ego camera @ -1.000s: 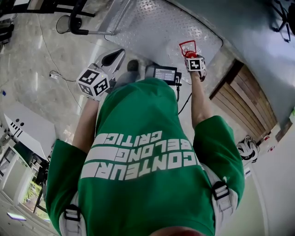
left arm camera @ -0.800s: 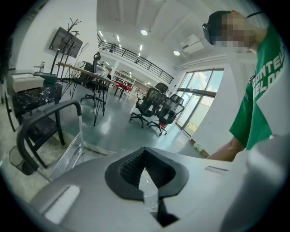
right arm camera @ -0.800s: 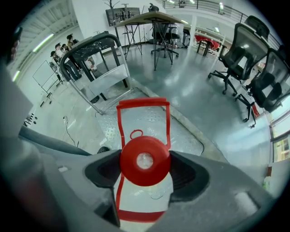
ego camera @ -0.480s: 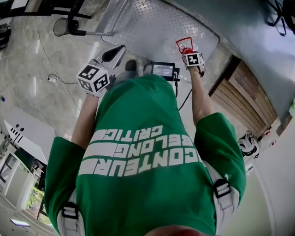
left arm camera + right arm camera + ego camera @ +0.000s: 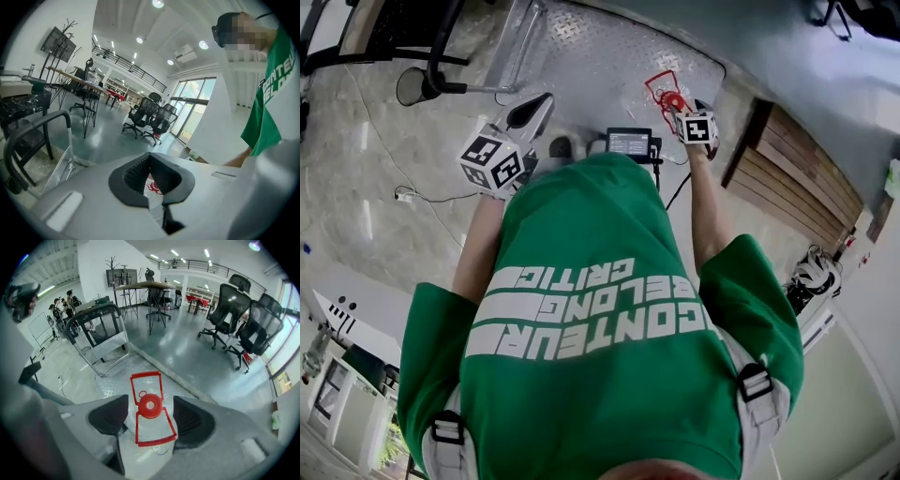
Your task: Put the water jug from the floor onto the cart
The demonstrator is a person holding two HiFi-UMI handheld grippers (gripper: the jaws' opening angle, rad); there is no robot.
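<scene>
Item counts:
- Grippers: two, the left gripper (image 5: 152, 180) and the right gripper (image 5: 149, 416).
- Marker cubes: two, one per gripper.
- Water jug (image 5: 150, 405): one, with one red cap.
- Cart (image 5: 609, 52): one.
- Person (image 5: 600, 319): one.
- Small screen (image 5: 629, 143): one.
- Black office chairs (image 5: 229, 305): two close together. Those farther back cannot be counted.

green t-shirt (image 5: 581, 234), white lettering, grey straps (image 5: 754, 386)

Water jug (image 5: 150, 405): clear glossy plastic body, red plastic cap and handle frames.
Cart (image 5: 581, 56) deck: matt grey metal, raised diamond tread.
Floor (image 5: 384, 187): polished, stone-look, reflective.
Left tool (image 5: 150, 161) and right tool (image 5: 151, 417): matt grey plastic shells, dark ribbed pads (image 5: 110, 416).
Slatted panel (image 5: 797, 173): wood.
Shirt (image 5: 581, 375): green cloth.
</scene>
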